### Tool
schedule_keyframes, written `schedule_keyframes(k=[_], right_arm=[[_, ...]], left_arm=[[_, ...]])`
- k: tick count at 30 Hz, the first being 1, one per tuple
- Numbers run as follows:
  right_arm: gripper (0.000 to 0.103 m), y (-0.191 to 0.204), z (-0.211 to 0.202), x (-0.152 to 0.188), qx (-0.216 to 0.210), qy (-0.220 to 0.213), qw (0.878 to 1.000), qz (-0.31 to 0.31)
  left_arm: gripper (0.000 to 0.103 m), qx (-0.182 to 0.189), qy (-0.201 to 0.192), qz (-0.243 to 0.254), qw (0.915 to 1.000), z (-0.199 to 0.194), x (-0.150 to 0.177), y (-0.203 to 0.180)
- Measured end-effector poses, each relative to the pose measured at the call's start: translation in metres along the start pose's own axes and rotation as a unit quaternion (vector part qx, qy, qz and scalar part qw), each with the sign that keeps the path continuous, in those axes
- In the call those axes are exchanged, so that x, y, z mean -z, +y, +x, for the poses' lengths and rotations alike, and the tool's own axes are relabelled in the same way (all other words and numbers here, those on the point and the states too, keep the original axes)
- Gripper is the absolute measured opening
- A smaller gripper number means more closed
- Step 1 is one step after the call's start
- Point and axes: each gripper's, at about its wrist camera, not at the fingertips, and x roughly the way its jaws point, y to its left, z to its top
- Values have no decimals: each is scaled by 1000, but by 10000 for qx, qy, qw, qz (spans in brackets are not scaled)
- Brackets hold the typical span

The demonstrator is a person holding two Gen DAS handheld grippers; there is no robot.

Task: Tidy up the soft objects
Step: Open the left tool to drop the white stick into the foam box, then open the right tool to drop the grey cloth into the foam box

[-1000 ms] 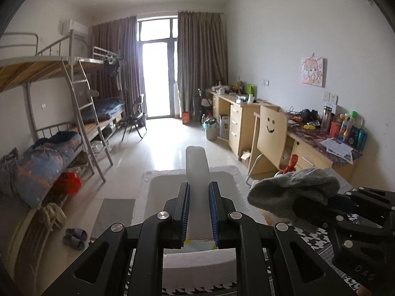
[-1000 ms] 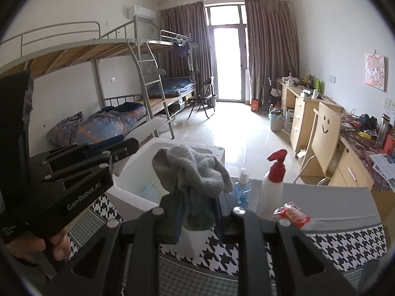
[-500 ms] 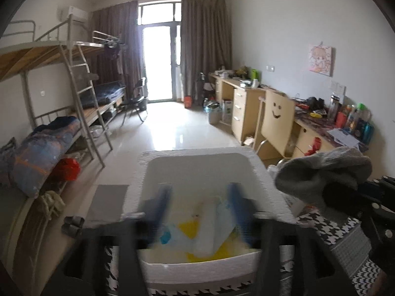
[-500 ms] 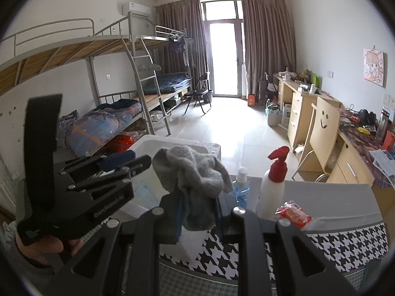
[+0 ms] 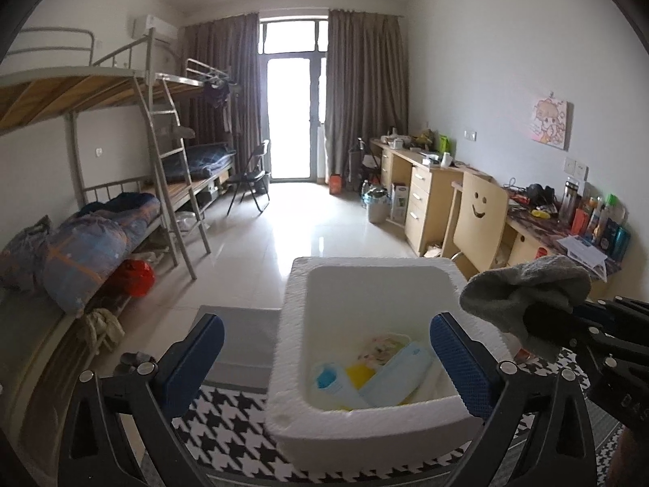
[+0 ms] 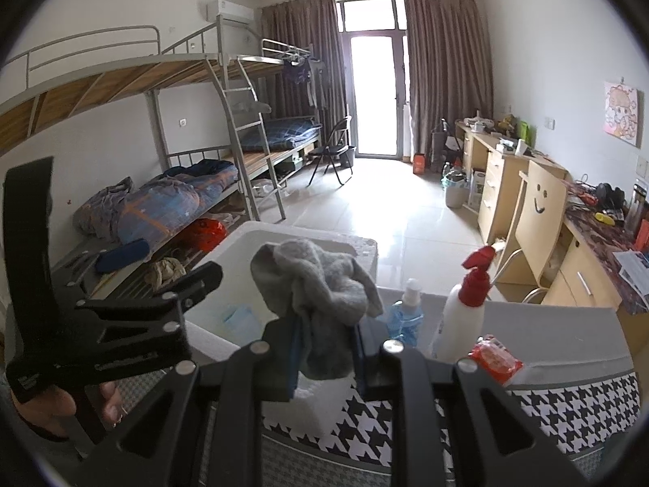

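a crumpled grey sock [image 6: 320, 288], soft and fuzzy knit, is pinched between the two fingers of the right gripper [image 6: 324, 349]; its bunched top bulges above the blue pads while the lower part hangs down between them. in the left wrist view the same sock [image 5: 527, 290] shows at the right edge, held up just beside the right rim of a white foam box [image 5: 373, 422]. the left gripper [image 5: 324, 359] is spread wide with nothing in it, its two blue textured pads [image 5: 456, 359] straddling the near part of the box, one outside the left wall and one over the right rim.

the box is one rectangular tub of grainy white foam with thick walls and rounded inner corners. inside lie several flat soft packets [image 5: 365, 377] in pale blue, white and yellow; the exact count is unclear. it stands on a cloth with a black and white houndstooth pattern [image 6: 568, 406].

beside the box, in the right wrist view, stand two bottles: one white plastic spray bottle with a red trigger head [image 6: 466, 304] and one small clear blue bottle [image 6: 405, 316]. one red crinkly packet [image 6: 495, 359] lies near them.
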Motion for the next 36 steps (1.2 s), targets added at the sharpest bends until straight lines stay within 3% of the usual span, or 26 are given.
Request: schedule_keyframes(k=[27,33,35,36], right_arm=[[25,22,47,-7,-207,463,9987,73],[47,24,58,-4,-181,617,9979,74],[67,26,60,-2,-135,654,9978,18],[70,26,59,-2,-119,650,9978,16]], left_arm=[[102,-360,-198,-221,9989,-50,28,53],[102,-357,-178,-299,9988,-52,33,59],[102,-363,-187,-298,9987,-53,34,62],[102,-351,-191,-296,9988,-54,34,61]])
